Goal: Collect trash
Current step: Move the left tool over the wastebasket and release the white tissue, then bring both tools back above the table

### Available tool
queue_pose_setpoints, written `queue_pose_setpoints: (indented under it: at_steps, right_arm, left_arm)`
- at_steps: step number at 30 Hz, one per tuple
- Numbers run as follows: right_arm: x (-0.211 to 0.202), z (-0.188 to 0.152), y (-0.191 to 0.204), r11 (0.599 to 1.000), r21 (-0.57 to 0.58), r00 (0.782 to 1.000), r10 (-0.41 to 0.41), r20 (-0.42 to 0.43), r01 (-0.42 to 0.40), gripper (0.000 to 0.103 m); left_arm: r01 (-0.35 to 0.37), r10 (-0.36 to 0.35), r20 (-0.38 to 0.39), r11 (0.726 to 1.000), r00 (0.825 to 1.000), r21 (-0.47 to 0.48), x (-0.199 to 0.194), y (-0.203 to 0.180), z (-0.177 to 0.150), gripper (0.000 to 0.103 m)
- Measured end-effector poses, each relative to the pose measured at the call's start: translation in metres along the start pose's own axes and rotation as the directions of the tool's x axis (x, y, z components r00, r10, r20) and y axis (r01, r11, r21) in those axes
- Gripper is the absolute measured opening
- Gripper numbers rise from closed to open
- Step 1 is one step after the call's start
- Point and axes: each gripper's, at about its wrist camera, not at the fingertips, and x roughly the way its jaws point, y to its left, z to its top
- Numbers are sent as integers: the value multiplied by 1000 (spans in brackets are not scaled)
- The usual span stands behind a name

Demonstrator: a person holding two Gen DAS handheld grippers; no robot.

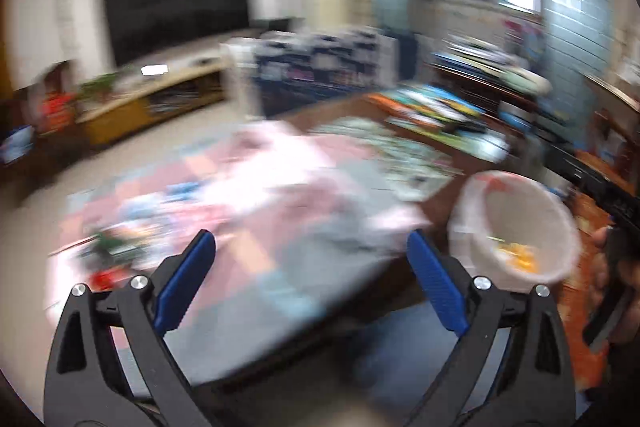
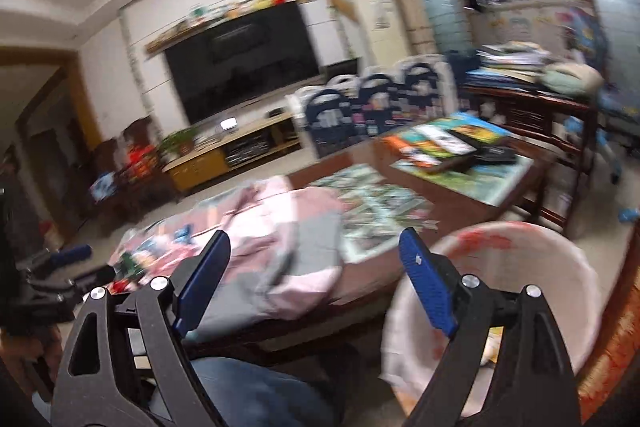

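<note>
Both views are motion-blurred. A white-lined trash bin [image 1: 516, 223] stands by the near right corner of the low wooden table [image 1: 436, 203], with orange scraps [image 1: 516, 259] inside; it also shows in the right wrist view [image 2: 520, 267]. Small colourful bits of litter [image 1: 120, 251] lie at the table's left end, also in the right wrist view [image 2: 140, 259]. My left gripper [image 1: 310, 243] is open and empty above the table's near edge. My right gripper [image 2: 316, 243] is open and empty, its right finger over the bin's rim. The other gripper shows at each view's edge.
A pink and grey cloth [image 2: 288, 247] covers the table's near half. A jigsaw puzzle [image 2: 380, 207] and books [image 2: 448, 143] lie further along it. A TV [image 2: 244, 63] and cabinet stand at the far wall. My knee in jeans [image 2: 260, 391] is below.
</note>
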Motion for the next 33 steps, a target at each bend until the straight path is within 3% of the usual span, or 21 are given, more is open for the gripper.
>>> queue_pose_setpoints:
  at_steps: [2, 6, 9, 11, 13, 16, 33]
  right_arm:
    - [22, 0, 50, 992, -90, 996, 87, -4, -87, 85]
    - [55, -3, 141, 941, -238, 970, 243, -23, -241, 86]
    - [74, -17, 185, 895, -296, 942, 328, -69, -334, 87]
    - [82, -31, 201, 882, -326, 940, 324, -104, -340, 87]
    - [83, -35, 211, 875, -361, 947, 300, -116, -322, 87]
    - [76, -33, 211, 879, -340, 942, 327, -82, -335, 96]
    - [89, -42, 202, 901, -276, 942, 310, -131, -335, 96]
  left_arm:
    - [-98, 101, 31, 991, 994, -87, -19, 47, -8, 99]
    - [-256, 286, 76, 926, 955, -276, -45, 126, -36, 99]
    - [-292, 331, 51, 886, 942, -360, -44, 155, -66, 100]
    - [-258, 289, 2, 856, 957, -449, -40, 171, -76, 100]
    - [-268, 296, -16, 839, 955, -473, -38, 182, -76, 100]
    - [-297, 295, -80, 832, 952, -469, -30, 185, -83, 100]
    - [-339, 325, -107, 843, 940, -418, -28, 172, -87, 100]
